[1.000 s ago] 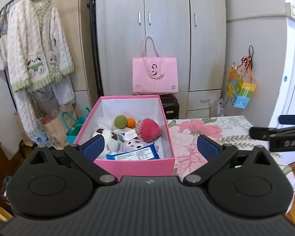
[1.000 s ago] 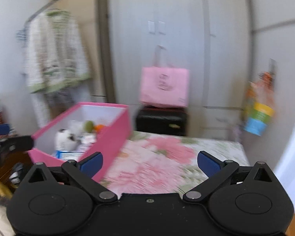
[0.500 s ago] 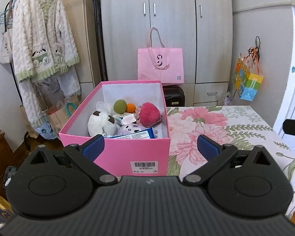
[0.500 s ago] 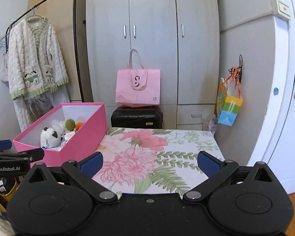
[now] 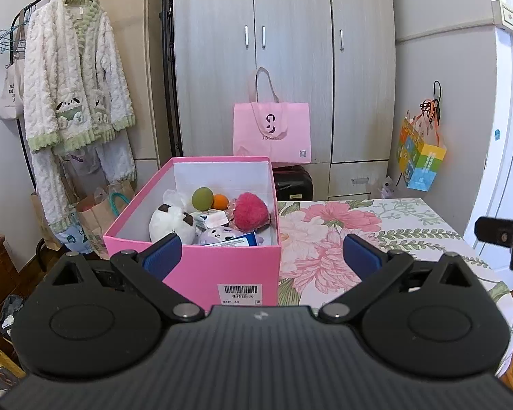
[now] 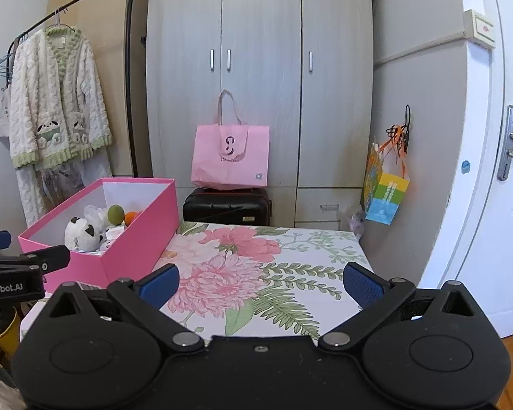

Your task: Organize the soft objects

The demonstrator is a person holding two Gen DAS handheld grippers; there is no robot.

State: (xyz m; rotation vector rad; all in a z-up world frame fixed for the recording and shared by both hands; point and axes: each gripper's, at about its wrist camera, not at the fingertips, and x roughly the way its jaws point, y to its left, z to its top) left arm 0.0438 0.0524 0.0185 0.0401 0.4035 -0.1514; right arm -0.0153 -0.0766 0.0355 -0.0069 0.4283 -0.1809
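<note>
Both sets of jaws stood wide and held nothing: the left gripper (image 5: pixel 260 251) hovered just short of the pink box (image 5: pixel 222 266), its near wall filling the gap between the blue pads, while the right gripper (image 6: pixel 260 282) hung over the bare floral desk (image 6: pixel 290 273) with the box off at its ten o'clock. Inside the box lay the soft things, a panda plush (image 5: pixel 171 220) at nine o'clock, a green ball (image 5: pixel 202 198) and orange ball (image 5: pixel 220 201) toward twelve, a pink pompom (image 5: pixel 251 212) at two. No soft thing lay loose on the desk, so the sorting looked finished or not yet started. A next move would call for lifting the left jaws over the rim and closing gently on one plush.
</note>
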